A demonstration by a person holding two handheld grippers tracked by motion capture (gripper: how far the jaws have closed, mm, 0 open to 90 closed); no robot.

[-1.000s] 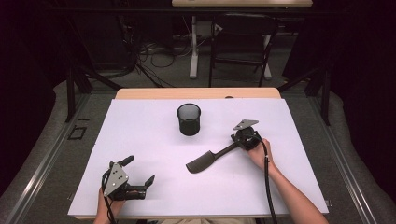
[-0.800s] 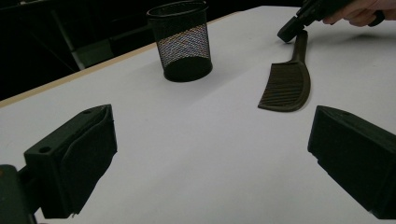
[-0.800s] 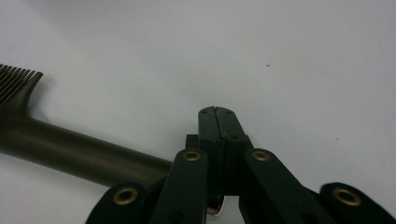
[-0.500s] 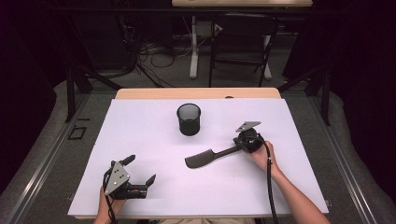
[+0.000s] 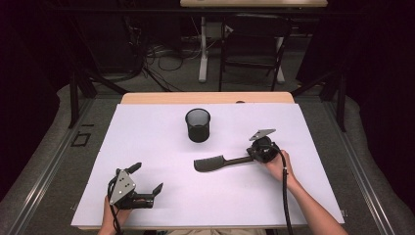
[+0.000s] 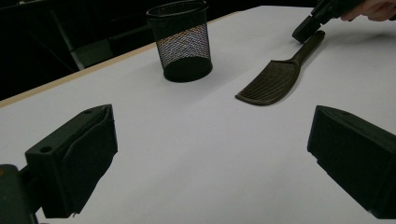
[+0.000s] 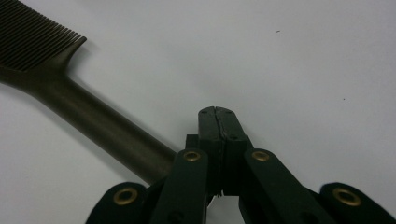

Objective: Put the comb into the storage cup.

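— On the white table (image 5: 161,142), where's the slotted spatula (image 5: 215,162)?
— Flat, right of centre, below the mesh cup (image 5: 197,125).
— Right gripper (image 7: 217,122)?
— Jaws pressed together beside its handle, holding nothing.
— Left gripper (image 5: 147,182)?
— Spread wide, empty.

black two-jaw grippers (image 5: 147,188) with brass rivets; grey triangular top plates; trailing black cables

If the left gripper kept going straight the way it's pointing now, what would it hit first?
Probably nothing soon: the open left gripper faces bare white table. Farther on, its line runs between the mesh cup and the slotted spatula; depth is hard to judge, so either could be grazed.
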